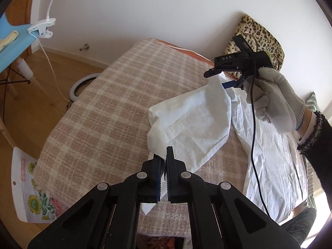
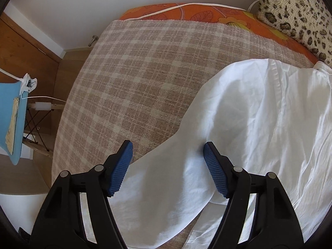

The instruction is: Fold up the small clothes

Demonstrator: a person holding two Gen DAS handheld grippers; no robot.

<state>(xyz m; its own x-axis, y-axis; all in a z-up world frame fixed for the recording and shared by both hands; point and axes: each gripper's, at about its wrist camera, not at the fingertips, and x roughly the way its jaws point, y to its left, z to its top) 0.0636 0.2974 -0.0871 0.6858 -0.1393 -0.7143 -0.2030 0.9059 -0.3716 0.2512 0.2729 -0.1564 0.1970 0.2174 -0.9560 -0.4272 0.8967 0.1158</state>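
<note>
Pinching the white shirt's (image 1: 193, 114) cuff in our closed left claw (image 1: 165, 159), we should lift it smoothly while our open right claw (image 2: 168, 155) straddles the sleeve lying on the bed (image 2: 132, 78).

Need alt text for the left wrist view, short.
The left gripper is shut on the edge of a white shirt lying on a plaid blanket. Beyond it, a gloved hand holds the right gripper, open, above the shirt.

White on beige check
White shirt (image 2: 259, 114); beige-and-cream plaid blanket (image 2: 134, 72); leopard-print cushion (image 2: 296, 10); orange floral sheet (image 2: 207, 13).
</note>
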